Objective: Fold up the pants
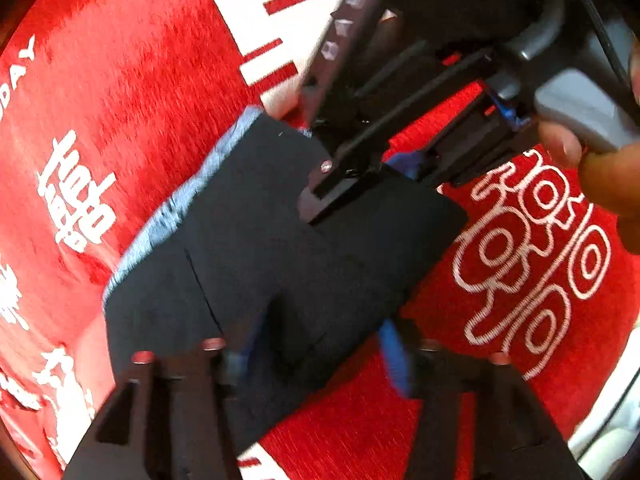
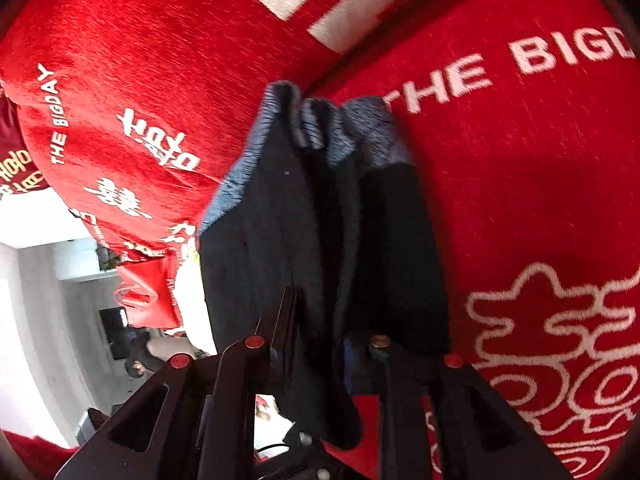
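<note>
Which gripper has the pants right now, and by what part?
The right gripper is clamped on a bunched edge of the dark pants, opposite the grey waistband. The left gripper stands open around them, not pinching.

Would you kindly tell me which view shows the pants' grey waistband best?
The right wrist view: the grey waistband bunches in full sight atop the hanging pants. The left wrist view shows only a blurred strip along one edge.
</note>
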`<state>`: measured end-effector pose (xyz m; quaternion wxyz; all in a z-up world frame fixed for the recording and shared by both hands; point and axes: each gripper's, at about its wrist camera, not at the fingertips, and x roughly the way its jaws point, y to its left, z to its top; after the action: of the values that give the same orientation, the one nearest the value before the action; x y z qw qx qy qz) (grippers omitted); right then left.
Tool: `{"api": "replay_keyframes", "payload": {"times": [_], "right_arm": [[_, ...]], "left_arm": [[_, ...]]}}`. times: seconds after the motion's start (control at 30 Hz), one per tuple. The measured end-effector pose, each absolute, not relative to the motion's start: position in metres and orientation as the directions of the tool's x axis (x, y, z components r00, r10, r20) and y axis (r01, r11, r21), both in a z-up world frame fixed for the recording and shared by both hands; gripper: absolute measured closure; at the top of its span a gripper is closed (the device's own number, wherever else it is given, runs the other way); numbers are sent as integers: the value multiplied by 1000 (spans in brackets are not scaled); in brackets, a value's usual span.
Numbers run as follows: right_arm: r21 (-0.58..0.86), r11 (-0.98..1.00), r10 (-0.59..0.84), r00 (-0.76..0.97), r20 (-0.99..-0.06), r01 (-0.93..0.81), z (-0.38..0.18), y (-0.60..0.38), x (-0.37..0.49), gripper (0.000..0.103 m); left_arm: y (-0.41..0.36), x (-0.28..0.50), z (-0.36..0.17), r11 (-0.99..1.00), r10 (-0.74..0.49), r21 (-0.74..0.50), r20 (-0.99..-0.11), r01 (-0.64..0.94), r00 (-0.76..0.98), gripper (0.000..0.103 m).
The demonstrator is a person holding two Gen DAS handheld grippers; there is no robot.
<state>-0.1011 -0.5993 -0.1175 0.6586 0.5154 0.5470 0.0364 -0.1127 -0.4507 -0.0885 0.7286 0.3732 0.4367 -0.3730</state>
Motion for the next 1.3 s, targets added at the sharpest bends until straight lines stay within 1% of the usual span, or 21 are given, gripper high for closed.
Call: {"api": "replay_keyframes", "payload": {"times": [0.1, 0.13, 0.17, 0.2, 0.27, 0.37, 0.5, 0.53, 0.57, 0.63, 0.7, 0.83, 1.07, 1.2, 1.3], "right_arm": [[704, 489, 603, 384, -699, 515, -116, -601, -102, 80], [694, 507, 597, 373, -711, 511, -114, -597, -99, 80], [680, 533, 587, 358, -726, 504, -111, -595, -97, 79], [660, 564, 574, 340, -745, 496, -109, -591, -94, 78], [624, 617, 548, 308, -778, 480, -107, -588, -94, 76], [577, 672, 509, 276, -815, 465, -105, -579, -95, 74], [504, 748, 440, 245, -864, 432, -102, -574, -102, 69], [470, 774, 410, 229, -883, 425, -99, -571, -103, 64], [436, 795, 380, 215, -900, 421, -97, -569, -104, 56], [343, 842, 297, 172, -939, 417, -92, -568, -109, 46], [315, 850, 273, 159, -949, 421, -87, -572, -117, 46], [249, 864, 214, 129, -968, 437, -77, -575, -130, 46], [295, 865, 228, 206, -952, 405, -57, -560, -115, 49], [291, 885, 238, 183, -954, 365, -67, -538, -92, 48], [239, 905, 198, 149, -969, 351, -78, -526, -87, 48]], "left_arm": [[-445, -108, -82, 468, -204, 186, -928, 864, 310, 42], [-442, -106, -78, 483, -196, 178, -932, 857, 304, 38], [-438, -104, -74, 504, -188, 172, -935, 847, 302, 26], [-431, -98, -71, 534, -186, 160, -936, 830, 299, 22], [-421, -90, -63, 578, -189, 122, -942, 807, 277, 22], [-407, -80, -54, 643, -160, 114, -947, 757, 279, 22], [-379, -63, -48, 757, -127, 64, -962, 650, 242, 22], [-372, -59, -48, 782, -113, 62, -964, 620, 239, 22], [-363, -53, -47, 813, -92, 66, -967, 579, 239, 22], [-352, -48, -45, 850, -61, 74, -969, 522, 237, 22], [-337, -41, -44, 881, -26, 90, -971, 465, 237, 22], [-320, -30, -47, 906, 21, 121, -970, 405, 242, 22], [-307, -13, -67, 931, 37, 99, -983, 351, 180, 22], [-303, -9, -75, 937, 41, 93, -986, 337, 159, 22], [-299, -7, -78, 940, 35, 81, -989, 333, 144, 22]]}}
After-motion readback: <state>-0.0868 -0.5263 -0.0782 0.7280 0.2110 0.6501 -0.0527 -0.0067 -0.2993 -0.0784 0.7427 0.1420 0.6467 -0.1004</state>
